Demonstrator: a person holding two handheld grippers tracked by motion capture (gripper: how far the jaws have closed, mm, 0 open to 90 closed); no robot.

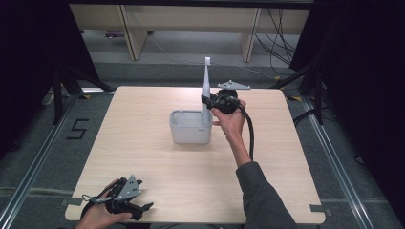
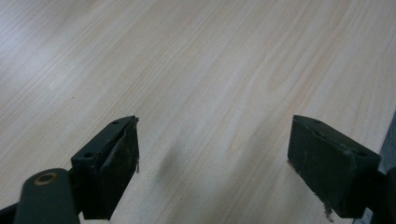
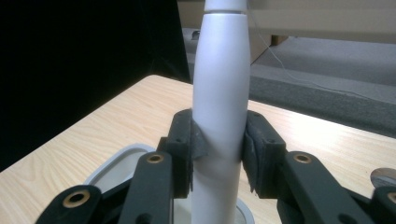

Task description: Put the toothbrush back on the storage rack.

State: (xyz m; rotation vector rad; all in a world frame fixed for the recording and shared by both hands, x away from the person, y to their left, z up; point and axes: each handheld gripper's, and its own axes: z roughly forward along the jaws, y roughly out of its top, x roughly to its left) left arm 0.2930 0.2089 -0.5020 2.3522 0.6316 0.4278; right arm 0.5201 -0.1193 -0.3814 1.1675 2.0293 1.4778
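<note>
A grey electric toothbrush [image 1: 206,86] stands upright with its lower end inside the right compartment of a light grey holder [image 1: 190,127] at the table's middle. My right gripper [image 1: 208,101] is shut on the toothbrush's handle just above the holder's rim. In the right gripper view both pads press the toothbrush handle [image 3: 221,107] from either side, with the holder's rim [image 3: 122,157] below. My left gripper [image 1: 143,208] rests at the table's near left corner, open. In the left gripper view its fingers [image 2: 116,161] stand wide apart over bare wood.
The wooden table [image 1: 157,162] has open surface all around the holder. Beyond its far edge lie grey carpet and the legs of a wooden bench [image 1: 133,38]. Loose cables [image 1: 279,43] hang at the back right. Dark curtains flank both sides.
</note>
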